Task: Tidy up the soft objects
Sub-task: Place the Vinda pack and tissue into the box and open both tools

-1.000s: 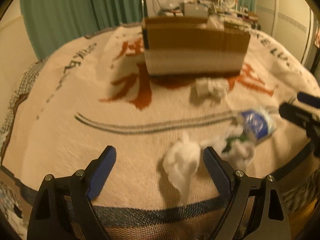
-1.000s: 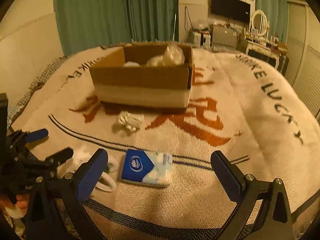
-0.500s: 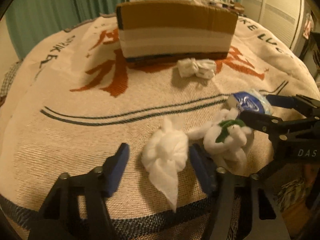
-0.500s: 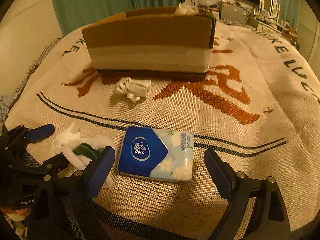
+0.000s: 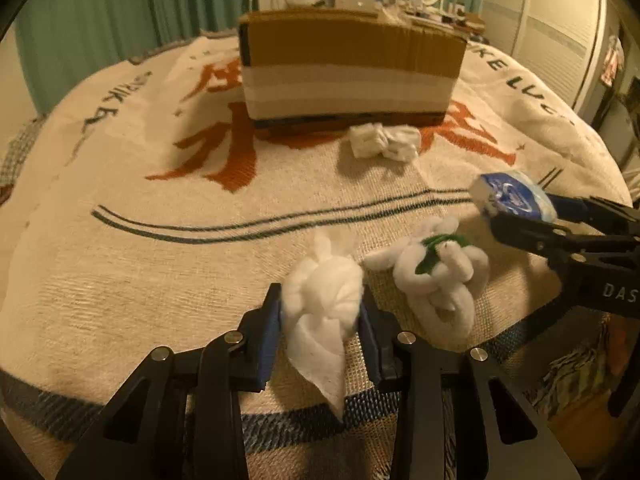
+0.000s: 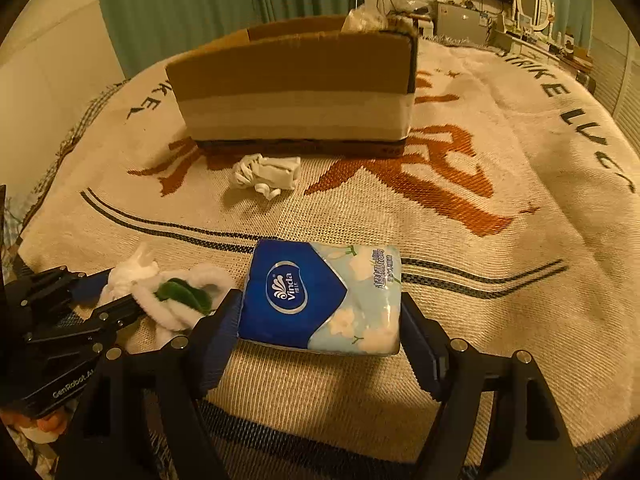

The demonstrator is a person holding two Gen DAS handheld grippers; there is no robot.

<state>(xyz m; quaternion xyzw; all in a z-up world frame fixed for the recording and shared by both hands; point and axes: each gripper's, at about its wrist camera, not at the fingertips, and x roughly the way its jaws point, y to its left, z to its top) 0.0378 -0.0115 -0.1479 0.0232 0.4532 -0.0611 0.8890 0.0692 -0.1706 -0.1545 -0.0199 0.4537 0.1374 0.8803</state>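
Observation:
My left gripper (image 5: 320, 320) is shut on a white knotted cloth bundle (image 5: 324, 300) lying near the blanket's front edge. My right gripper (image 6: 320, 332) is shut on a blue Vinda tissue pack (image 6: 320, 300), which also shows in the left wrist view (image 5: 512, 198). A white fluffy item with a green patch (image 5: 436, 276) lies between the two grippers and shows in the right wrist view (image 6: 176, 292). A white crumpled cloth (image 5: 384, 142) lies in front of the cardboard box (image 5: 348, 68), which stands at the back with a plastic-wrapped item inside (image 6: 364, 20).
Everything lies on a cream woven blanket (image 6: 500, 280) with orange characters and black lettering. Green curtains (image 6: 200, 0) hang behind. A cluttered dresser with a mirror (image 6: 532, 0) stands at the back right. The blanket's dark front border (image 5: 280, 420) is close below the grippers.
Both grippers moved forward and closed: the left onto the white cloth bundle, the right onto the tissue pack. Both were open a second ago.

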